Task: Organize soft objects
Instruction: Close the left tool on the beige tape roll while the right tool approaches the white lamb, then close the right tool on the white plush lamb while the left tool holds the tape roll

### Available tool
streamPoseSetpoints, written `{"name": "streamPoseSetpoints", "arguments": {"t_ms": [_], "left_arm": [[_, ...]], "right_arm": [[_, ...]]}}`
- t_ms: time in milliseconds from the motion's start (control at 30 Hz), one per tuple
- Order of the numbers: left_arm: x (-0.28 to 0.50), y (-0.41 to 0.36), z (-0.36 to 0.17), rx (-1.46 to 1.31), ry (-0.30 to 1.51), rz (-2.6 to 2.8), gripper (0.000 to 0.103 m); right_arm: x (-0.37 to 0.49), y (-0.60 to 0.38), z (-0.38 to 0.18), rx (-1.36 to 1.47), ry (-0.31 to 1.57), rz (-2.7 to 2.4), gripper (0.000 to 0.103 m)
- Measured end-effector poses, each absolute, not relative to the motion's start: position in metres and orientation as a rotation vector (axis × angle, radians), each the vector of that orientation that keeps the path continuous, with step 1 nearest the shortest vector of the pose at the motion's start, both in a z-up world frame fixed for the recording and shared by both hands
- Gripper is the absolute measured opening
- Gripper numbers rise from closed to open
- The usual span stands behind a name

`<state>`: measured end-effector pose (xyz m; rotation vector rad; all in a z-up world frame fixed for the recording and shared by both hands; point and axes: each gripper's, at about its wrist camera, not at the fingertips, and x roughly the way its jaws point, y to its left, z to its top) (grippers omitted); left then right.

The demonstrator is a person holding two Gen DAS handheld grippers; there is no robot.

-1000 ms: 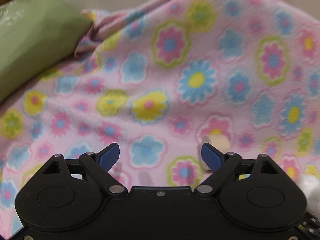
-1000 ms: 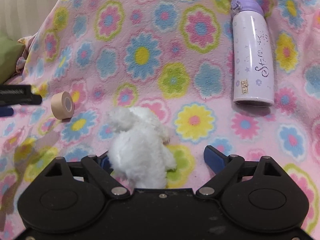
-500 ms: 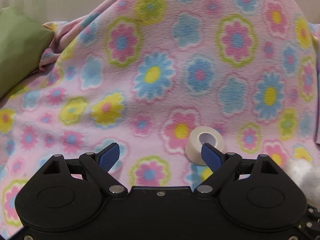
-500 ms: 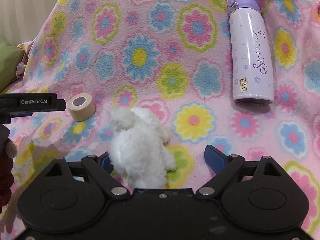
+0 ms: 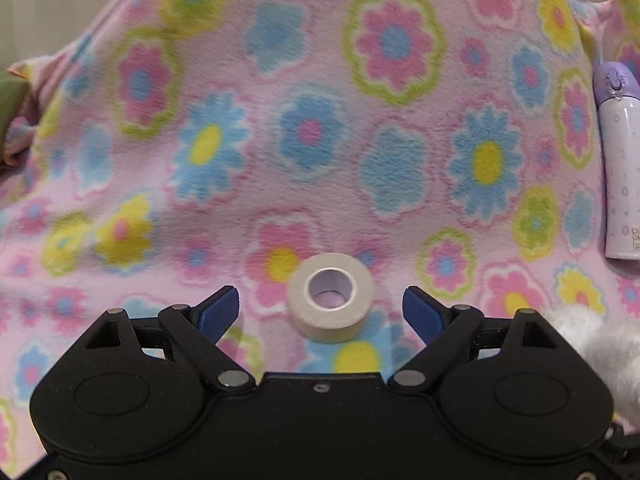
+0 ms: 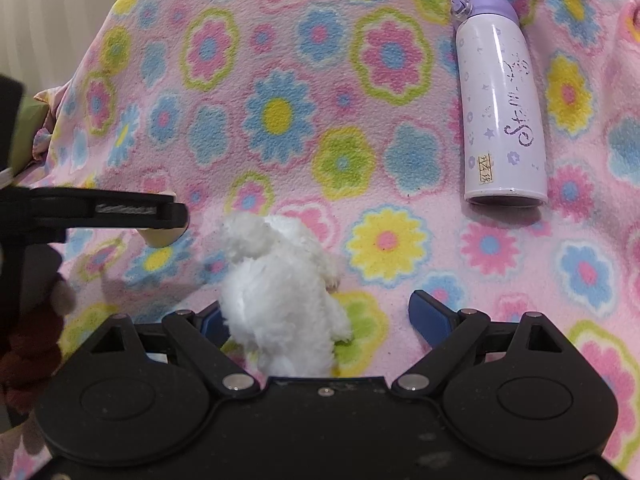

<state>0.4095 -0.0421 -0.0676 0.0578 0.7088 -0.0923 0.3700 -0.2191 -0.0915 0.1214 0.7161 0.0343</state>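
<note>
Left gripper (image 5: 321, 307) fingers spread wide around the tape roll (image 5: 331, 303), low centre, lined up for a grab. Right gripper (image 6: 314, 314) also apart, white plush (image 6: 280, 292) sitting loose between them, bottom centre.

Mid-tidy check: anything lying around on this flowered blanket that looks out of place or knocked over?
Two hard items among the soft things: a purple bottle lies on its side on the blanket, lid shut, no spill visible, and a tape roll sits flat between the left gripper's open jaws. The white plush toy looks fine.
</note>
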Motion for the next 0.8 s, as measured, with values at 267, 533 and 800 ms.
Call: {"name": "streamPoseSetpoints", "arguments": {"t_ms": [267,533,800], "left_arm": [[0.43,-0.04,-0.072,-0.002,0.763,-0.111,0.048],[0.387,-0.012,-0.066,-0.031,0.756,-0.174,0.048],[0.351,0.01,-0.083,-0.014,0.75,-0.168,0.05]], "right_arm": [[0.369,-0.219,-0.091,0.125,0.719,0.033,0.091],[0.37,-0.22,-0.091,0.133,0.721,0.034,0.091],[0.369,-0.22,-0.09,0.135,0.723,0.033,0.091]]}}
